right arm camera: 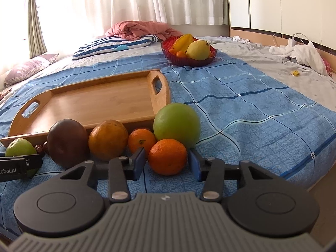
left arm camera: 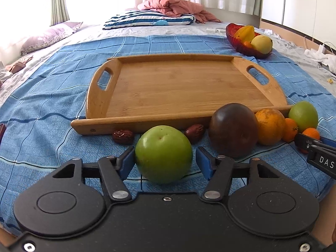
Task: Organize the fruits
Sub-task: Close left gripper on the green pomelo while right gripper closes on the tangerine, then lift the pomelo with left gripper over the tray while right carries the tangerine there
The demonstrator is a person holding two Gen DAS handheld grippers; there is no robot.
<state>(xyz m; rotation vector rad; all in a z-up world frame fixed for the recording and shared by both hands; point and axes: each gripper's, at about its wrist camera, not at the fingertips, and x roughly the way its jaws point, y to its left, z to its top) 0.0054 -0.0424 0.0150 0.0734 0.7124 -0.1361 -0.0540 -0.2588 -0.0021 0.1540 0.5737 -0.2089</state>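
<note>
A green apple (left arm camera: 163, 153) lies on the blue cloth between the blue pads of my left gripper (left arm camera: 165, 154). The left pad is at its skin and the right pad stands a little off it, so the gripper is open. My right gripper (right arm camera: 167, 153) is open around a mandarin (right arm camera: 167, 156), with a thin gap on each side. Beside these lie a dark brown fruit (left arm camera: 233, 130), a large orange (left arm camera: 271, 126), a second mandarin (right arm camera: 141, 139), a pale green fruit (right arm camera: 177, 124) and two dried dates (left arm camera: 122, 136). Behind the row lies a bare wooden tray (left arm camera: 147, 124).
A red bowl (right arm camera: 168, 52) with a starfruit, a yellow pear and small oranges stands far right on the bed. Pillows (left arm camera: 147, 20) and a pink quilt (left arm camera: 174, 6) lie at the back. White clothes and cables (right arm camera: 300, 52) are at the right edge.
</note>
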